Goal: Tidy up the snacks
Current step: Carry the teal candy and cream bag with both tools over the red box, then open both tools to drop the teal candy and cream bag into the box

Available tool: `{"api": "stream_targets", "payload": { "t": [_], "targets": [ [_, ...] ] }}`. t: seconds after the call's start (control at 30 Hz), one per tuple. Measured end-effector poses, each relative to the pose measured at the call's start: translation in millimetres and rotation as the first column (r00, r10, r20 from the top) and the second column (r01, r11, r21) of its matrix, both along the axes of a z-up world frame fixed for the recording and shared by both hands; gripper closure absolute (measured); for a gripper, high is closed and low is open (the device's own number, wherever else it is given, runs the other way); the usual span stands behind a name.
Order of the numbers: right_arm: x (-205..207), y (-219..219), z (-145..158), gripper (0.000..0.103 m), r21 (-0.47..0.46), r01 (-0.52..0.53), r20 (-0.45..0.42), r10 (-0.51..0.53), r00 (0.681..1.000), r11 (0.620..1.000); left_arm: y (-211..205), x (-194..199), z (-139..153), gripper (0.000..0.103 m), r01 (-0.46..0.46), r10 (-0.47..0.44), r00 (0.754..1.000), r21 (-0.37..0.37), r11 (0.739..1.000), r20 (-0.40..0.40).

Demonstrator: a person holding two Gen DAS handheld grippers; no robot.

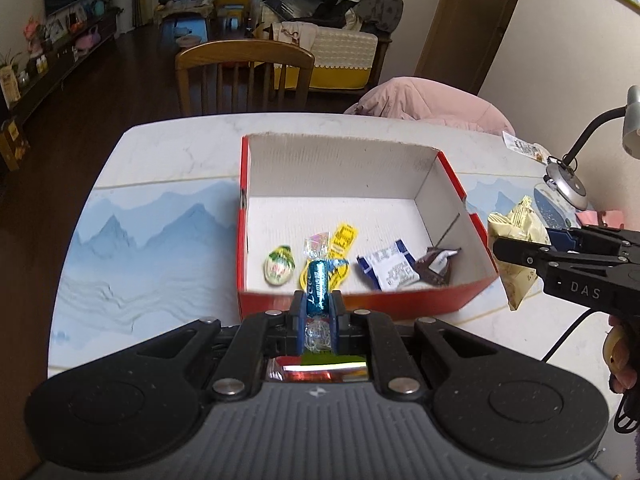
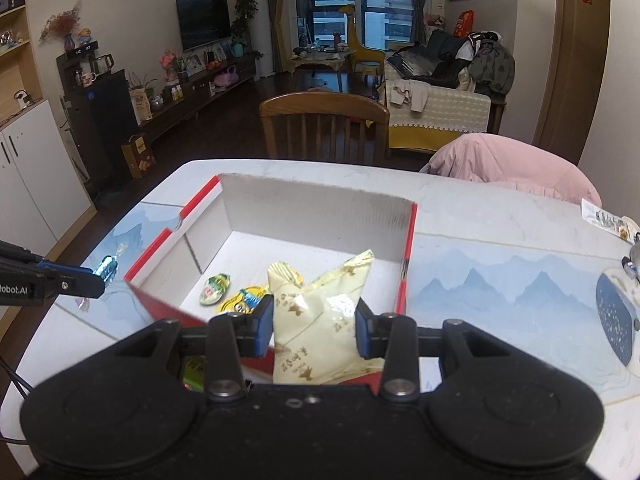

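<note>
The blue foil-wrapped candy sat clamped between the pads of the left gripper, its long axis running straight out along the fingers, one clear twisted end poking forward and the other tucked back toward the gripper body. It hung just short of the near red wall of the open cardboard box, so the box floor lay ahead of and below it; in my judgement the coming move turned on carrying the candy forward over that wall before letting go.

The cream snack packet was squeezed across its middle by the right gripper, standing roughly upright with its crimped top pointing away from the fingers. In the right wrist view it appeared over the near right corner of the box; from the left wrist view it hung just outside the right wall, so I could not tell for certain whether it had cleared the rim. Either way the right hand looked the nearer of the two to a drop.

Already inside the box lay a green-and-yellow candy, a yellow wrapper, a white-and-blue sachet and a dark brown packet, all toward the near wall. The box stood on the pale desk with its blue mountain mat.
</note>
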State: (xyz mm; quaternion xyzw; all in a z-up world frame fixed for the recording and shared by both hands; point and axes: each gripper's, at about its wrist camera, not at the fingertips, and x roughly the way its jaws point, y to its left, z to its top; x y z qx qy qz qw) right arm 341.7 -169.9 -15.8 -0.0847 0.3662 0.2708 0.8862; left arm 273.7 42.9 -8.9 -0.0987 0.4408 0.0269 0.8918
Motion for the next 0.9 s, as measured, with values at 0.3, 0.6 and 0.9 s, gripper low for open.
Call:
{"api": "stream_targets", "payload": {
  "t": [0.3,0.6,0.9],
  "targets": [
    [34,12,-10,0.066,-0.006,0.023,-0.073,-0.024,0.997,1.0,-3,47,-5,0.092,0.026,-0.024,0.999,0.07,0.997,-0.03],
    [68,27,-36,0.065,-0.062,0.023,-0.142,-0.032,0.989,0.998,-2,91,-32,0.092,0.05,-0.038,0.991,0.088,0.995,-0.126],
    [91,38,-61,0.065,-0.095,-0.01,-0.194,-0.009,0.981,0.995,-1,121,-58,0.092,0.061,-0.037,0.977,0.109,0.992,-0.209]
  ]
}}
